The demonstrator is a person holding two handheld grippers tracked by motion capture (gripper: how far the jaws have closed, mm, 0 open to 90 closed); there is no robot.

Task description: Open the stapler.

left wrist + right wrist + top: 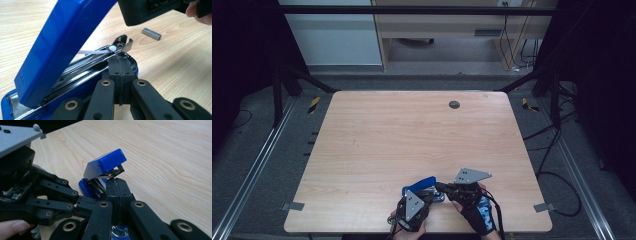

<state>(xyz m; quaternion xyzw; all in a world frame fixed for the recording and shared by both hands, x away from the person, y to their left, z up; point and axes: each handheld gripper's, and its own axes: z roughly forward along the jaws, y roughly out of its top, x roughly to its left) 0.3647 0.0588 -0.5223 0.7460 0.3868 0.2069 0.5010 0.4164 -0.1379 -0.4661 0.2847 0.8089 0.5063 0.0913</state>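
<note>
Both grippers are meeting at the near edge of the bench (362, 130), jaws closed together with nothing between them. The left gripper (119, 65) is touching the metal magazine of the open blue stapler (60, 45), apparently pressing it; the right gripper (117, 185) is sitting at the stapler's front. A strip of staples (151, 33) is lying just beyond.

We find the table (377, 140) open ahead and to both sides, with just the raised stapler (422, 187) and a staple strip (151, 33) near our grippers.
</note>
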